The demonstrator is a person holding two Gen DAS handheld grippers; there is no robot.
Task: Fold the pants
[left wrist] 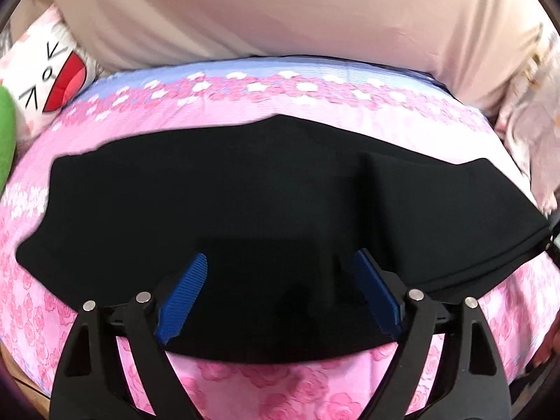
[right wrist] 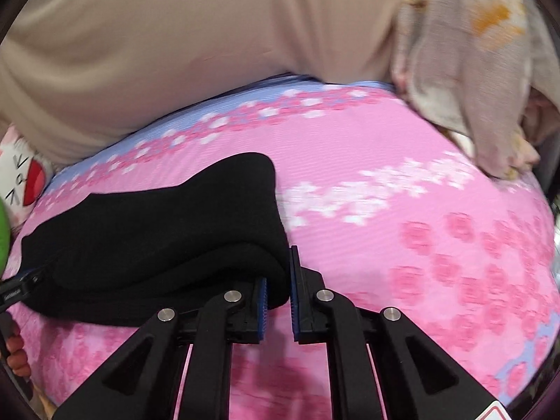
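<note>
The black pants (left wrist: 245, 203) lie folded on a pink flowered bedsheet (left wrist: 315, 105). My left gripper (left wrist: 280, 269) is open, its blue-padded fingers spread over the near edge of the pants, holding nothing. In the right wrist view the pants (right wrist: 157, 231) lie at the left as a thick folded stack. My right gripper (right wrist: 283, 280) is nearly closed on the right-hand corner of that stack, with black cloth between the blue pads.
A beige padded headboard or cushion (left wrist: 280, 17) stands behind the bed. A white cartoon pillow (left wrist: 45, 70) and a green object (left wrist: 5, 133) lie at the left. A pale crumpled blanket (right wrist: 472, 70) lies at the far right.
</note>
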